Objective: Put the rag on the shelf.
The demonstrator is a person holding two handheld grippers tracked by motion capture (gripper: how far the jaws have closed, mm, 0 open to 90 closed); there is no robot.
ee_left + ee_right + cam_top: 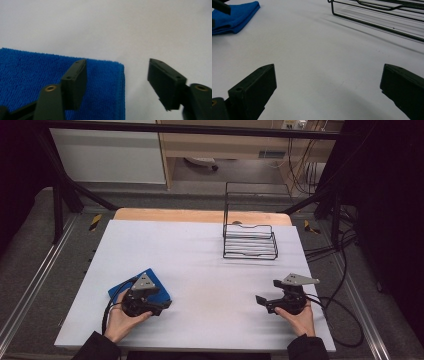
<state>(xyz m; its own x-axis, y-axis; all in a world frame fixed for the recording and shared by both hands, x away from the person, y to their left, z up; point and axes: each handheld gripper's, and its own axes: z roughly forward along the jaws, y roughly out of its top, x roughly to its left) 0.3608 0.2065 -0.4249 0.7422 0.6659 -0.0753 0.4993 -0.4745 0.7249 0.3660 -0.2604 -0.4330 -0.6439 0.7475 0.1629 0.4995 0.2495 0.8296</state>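
In the high view, much of the blue cloth (156, 281) is covered by the left gripper (161, 306), so its full outline cannot be made out. In the left gripper view the cloth (25, 75) is cut off by the left and bottom edges. In the right gripper view the wire rack (377, 15) is cropped at the top and right edges.

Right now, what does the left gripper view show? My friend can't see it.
The left gripper has its two black jaws apart over the corner of a folded blue cloth. One jaw is above the cloth, the other above the bare white table.
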